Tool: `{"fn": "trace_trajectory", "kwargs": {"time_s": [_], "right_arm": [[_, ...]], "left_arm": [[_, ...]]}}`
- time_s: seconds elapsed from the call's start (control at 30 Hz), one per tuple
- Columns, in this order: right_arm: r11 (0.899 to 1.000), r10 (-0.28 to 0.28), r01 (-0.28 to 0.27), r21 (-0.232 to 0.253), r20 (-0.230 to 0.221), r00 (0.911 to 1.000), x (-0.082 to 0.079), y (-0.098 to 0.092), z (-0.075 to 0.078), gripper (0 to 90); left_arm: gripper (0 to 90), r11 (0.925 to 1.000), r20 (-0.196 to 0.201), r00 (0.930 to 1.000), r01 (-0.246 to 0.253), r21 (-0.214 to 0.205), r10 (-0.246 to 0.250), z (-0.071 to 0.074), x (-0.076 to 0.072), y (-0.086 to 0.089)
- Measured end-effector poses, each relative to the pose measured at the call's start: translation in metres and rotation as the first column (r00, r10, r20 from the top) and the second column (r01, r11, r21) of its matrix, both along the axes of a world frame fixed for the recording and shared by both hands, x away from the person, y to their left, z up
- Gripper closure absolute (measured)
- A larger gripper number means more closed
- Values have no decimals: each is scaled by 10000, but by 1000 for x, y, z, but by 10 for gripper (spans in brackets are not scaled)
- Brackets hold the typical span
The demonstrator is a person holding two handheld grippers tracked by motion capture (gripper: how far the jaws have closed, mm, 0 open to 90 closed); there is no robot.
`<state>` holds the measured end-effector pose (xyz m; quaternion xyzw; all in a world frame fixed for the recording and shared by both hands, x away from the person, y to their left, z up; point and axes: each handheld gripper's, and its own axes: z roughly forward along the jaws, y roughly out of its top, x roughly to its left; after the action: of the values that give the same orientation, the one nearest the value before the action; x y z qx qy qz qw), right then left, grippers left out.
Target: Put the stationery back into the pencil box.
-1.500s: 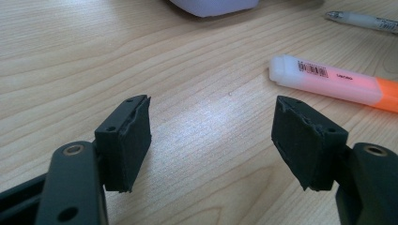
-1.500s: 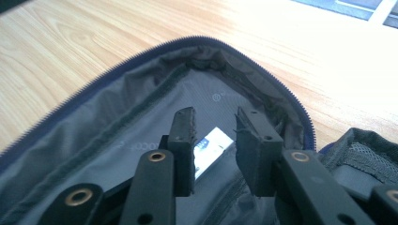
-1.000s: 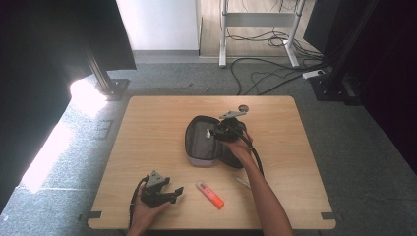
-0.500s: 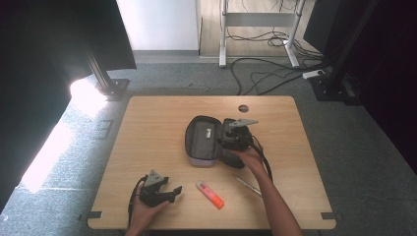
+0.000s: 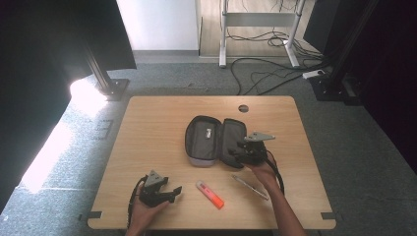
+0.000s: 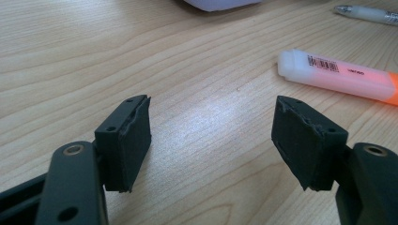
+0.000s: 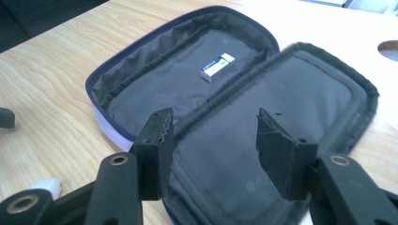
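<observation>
An open dark pencil case [image 5: 212, 140] lies mid-table, both halves spread flat. A small white-and-blue eraser [image 7: 217, 67] sits in its left half [image 7: 155, 89]. My right gripper [image 5: 237, 153] hovers over the near edge of the right half [image 7: 291, 84]. Its jaws have just been opening and stand open [image 7: 213, 136] with nothing between them. An orange highlighter [image 5: 210, 194] and a pen [image 5: 251, 187] lie near the front edge. My left gripper [image 5: 173, 191] rests low on the table left of the highlighter [image 6: 338, 77], open [image 6: 211, 136] and empty.
The wooden table [image 5: 147, 128] has a round cable hole [image 5: 243, 108] at the back right. Bare wood lies left of the case. The pen's tip [image 6: 371, 14] reaches past the highlighter. Cables and stand legs are on the floor behind.
My right gripper has drawn back from the case's far side toward the near right, its jaws wider. The case's right half now lies open and flat. The left gripper has kept still.
</observation>
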<state>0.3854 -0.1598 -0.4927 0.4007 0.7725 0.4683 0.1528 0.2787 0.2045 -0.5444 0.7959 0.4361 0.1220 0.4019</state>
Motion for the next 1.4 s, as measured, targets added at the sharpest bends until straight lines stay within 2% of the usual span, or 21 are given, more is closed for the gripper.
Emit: {"fn": "trace_trajectory", "kwargs": {"time_s": [0.33,0.83,1.4], "right_arm": [[9998,-205,205,55,-34,9998,-20,-17,-14,465],[9999,-160,159,27,242,9996,-52,-24,-20,464],[9995,-309,309,8,93,9995,-86,-41,-36,469]], "left_arm": [[292,10000,39,10000,-18,26,18,1,-1,0],[292,9997,13,9998,-223,-62,223,1,-2,5],[292,9995,-9,9996,-290,-101,290,1,-2,7]]}}
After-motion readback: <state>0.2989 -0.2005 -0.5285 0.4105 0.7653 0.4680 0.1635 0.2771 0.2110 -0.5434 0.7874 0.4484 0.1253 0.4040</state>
